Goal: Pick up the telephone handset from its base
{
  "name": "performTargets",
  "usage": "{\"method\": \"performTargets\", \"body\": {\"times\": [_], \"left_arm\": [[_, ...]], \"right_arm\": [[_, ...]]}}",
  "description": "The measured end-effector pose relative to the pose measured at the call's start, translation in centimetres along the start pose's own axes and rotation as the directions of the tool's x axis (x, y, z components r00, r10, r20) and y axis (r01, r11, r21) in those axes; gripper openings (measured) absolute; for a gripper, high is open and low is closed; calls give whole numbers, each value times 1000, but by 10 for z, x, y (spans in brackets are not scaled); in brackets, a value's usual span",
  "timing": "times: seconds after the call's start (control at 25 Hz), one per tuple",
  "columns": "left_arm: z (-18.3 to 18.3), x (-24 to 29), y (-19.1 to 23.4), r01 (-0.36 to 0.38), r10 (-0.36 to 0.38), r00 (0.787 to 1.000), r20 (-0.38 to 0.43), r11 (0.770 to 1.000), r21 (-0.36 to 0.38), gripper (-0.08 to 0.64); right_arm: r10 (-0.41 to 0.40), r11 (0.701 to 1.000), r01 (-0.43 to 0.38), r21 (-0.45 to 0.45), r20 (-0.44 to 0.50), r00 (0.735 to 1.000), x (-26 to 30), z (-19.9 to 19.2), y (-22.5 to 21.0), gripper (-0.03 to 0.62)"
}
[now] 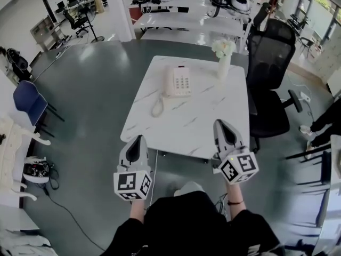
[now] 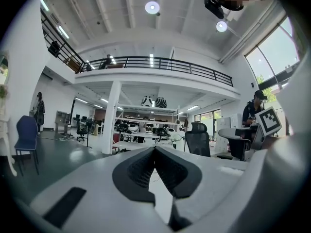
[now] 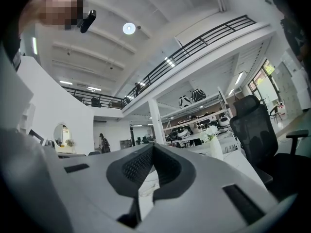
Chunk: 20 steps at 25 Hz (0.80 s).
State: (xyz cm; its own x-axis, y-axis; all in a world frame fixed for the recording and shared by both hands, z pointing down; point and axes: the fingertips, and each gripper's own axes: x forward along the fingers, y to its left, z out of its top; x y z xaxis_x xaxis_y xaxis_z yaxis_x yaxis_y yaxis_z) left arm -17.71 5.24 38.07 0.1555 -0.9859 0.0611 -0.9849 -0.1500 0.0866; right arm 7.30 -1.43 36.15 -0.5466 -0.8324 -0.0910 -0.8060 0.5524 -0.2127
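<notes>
A white telephone (image 1: 181, 82) with a keypad sits at the far side of the white marble table (image 1: 202, 119). Its handset (image 1: 169, 82) lies in the cradle on the base's left side, and the coiled cord (image 1: 157, 106) loops toward me. My left gripper (image 1: 139, 139) hovers at the table's near left corner, shut and empty. My right gripper (image 1: 220, 124) hangs over the near right part of the table, also shut with nothing in it. In the left gripper view the fingertips (image 2: 155, 148) meet; in the right gripper view the fingertips (image 3: 153, 145) meet too. Both point level toward the phone.
A white vase of flowers (image 1: 224, 62) stands at the table's far right, also visible as the vase (image 3: 214, 147) in the right gripper view. A black office chair (image 1: 269, 73) sits right of the table. A blue chair (image 1: 29, 103) stands far left; more desks lie beyond.
</notes>
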Motion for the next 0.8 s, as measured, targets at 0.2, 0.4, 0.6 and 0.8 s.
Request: {"method": "performTargets", "body": {"times": [0.2, 0.4, 0.6, 0.8], "left_arm": [[-6, 24, 4, 16, -16, 1000, -14, 1000, -11, 0], [-15, 58, 7, 24, -25, 999, -28, 999, -24, 0], [-19, 101, 16, 21, -24, 998, -53, 998, -59, 0], [-17, 145, 30, 9, -15, 997, -77, 997, -78, 0]], "right_arm": [[1, 1000, -1, -13, -12, 1000, 22, -2, -8, -9], [-4, 1000, 3, -12, -22, 1000, 49, -10, -28, -8], [8, 1000, -8, -11, -42, 999, 94, -10, -46, -9], [32, 999, -32, -9, -57, 998, 144, -10, -59, -9]]}}
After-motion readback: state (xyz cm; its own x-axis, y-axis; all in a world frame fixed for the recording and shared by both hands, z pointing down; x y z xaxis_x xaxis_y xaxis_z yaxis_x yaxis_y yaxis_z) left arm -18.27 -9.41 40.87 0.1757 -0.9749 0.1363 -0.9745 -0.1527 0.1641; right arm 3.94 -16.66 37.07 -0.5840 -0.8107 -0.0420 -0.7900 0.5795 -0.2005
